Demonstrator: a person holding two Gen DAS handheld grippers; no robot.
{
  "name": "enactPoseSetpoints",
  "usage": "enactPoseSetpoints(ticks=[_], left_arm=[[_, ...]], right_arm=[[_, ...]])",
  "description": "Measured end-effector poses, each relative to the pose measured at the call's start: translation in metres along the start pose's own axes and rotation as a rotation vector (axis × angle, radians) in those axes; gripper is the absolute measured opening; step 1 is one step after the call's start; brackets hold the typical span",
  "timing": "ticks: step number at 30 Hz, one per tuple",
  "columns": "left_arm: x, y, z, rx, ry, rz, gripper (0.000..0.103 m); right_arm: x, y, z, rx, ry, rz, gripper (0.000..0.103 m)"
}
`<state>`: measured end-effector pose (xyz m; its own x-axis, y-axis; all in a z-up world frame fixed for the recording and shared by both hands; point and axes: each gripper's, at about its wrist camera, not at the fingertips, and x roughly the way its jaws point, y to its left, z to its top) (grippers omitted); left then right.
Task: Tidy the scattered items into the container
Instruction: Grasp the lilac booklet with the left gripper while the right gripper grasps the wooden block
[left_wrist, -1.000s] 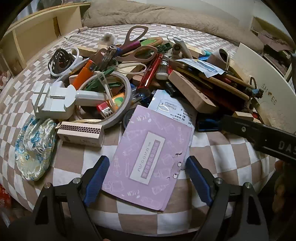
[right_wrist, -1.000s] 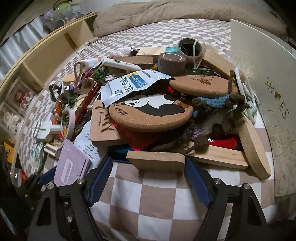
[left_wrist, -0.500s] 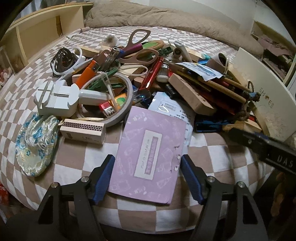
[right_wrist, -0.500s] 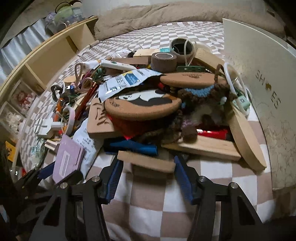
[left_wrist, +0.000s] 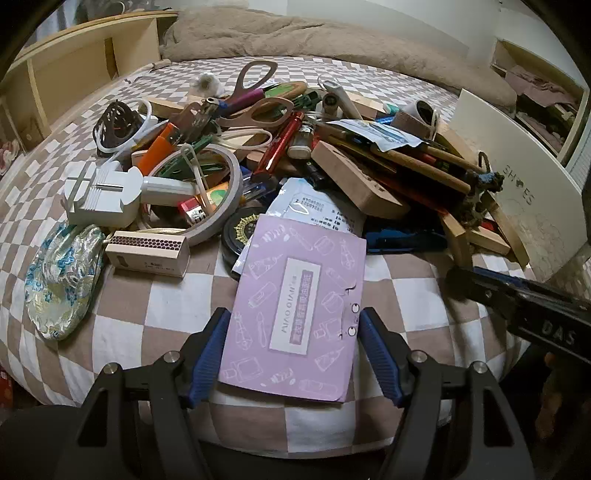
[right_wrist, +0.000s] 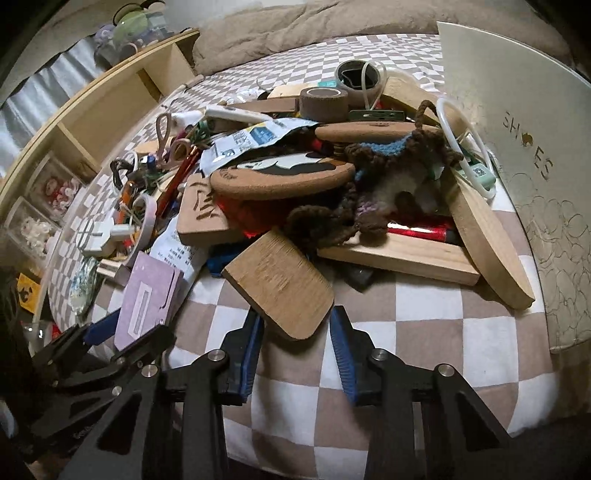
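The right gripper (right_wrist: 297, 343) has just been closing on a flat wooden board (right_wrist: 280, 284) at the near edge of the heap, its blue fingers (right_wrist: 341, 347) now clamped against the board's rounded end, which is tilted up off the checked bed cover (right_wrist: 424, 332); the board's far end is just beside the pile, near a crocheted brown toy (right_wrist: 373, 192) and a panda cork coaster (right_wrist: 284, 173). The left gripper (left_wrist: 291, 354) has its fingers (left_wrist: 208, 350) apart on either side of a lilac packet (left_wrist: 299, 314) lying flat on the cover; the near finger looks to be at the packet's edge, but I cannot tell whether either one presses on it. Beyond the packet lie a matchbox (left_wrist: 147, 253), a roll of tape (left_wrist: 210, 192), scissors (left_wrist: 255, 99) and a brocade pouch (left_wrist: 62, 280). The white box marked SHOES (right_wrist: 517, 129) stands upright to the right of the heap, touching its edge.
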<state>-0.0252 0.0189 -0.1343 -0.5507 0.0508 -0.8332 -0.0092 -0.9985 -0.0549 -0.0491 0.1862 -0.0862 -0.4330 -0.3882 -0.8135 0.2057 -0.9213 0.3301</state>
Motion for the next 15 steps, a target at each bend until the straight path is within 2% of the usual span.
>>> enactPoseSetpoints(ticks=[2,3,4,7,11,15], left_arm=[[0.001,-0.001,0.0,0.002,0.0,0.007,0.071],[0.001,-0.001,0.0,0.003,0.0,0.011,0.072],[0.002,-0.001,0.0,0.005,-0.001,0.015,0.073],[0.003,-0.002,0.0,0.005,-0.004,0.023,0.08],[0.006,0.0,-0.001,-0.007,-0.006,0.032,0.081],[0.004,0.002,-0.001,-0.016,-0.014,0.016,0.081]], right_arm=[[-0.002,-0.001,-0.001,0.011,0.013,0.033,0.055],[-0.004,-0.001,-0.002,0.019,0.017,0.059,0.067],[-0.007,-0.001,-0.003,0.029,0.019,0.079,0.071],[-0.008,-0.003,-0.003,0.07,0.03,0.093,0.071],[-0.002,-0.01,0.0,0.143,0.05,0.11,0.071],[0.003,-0.004,0.006,0.158,0.051,0.09,0.071]])
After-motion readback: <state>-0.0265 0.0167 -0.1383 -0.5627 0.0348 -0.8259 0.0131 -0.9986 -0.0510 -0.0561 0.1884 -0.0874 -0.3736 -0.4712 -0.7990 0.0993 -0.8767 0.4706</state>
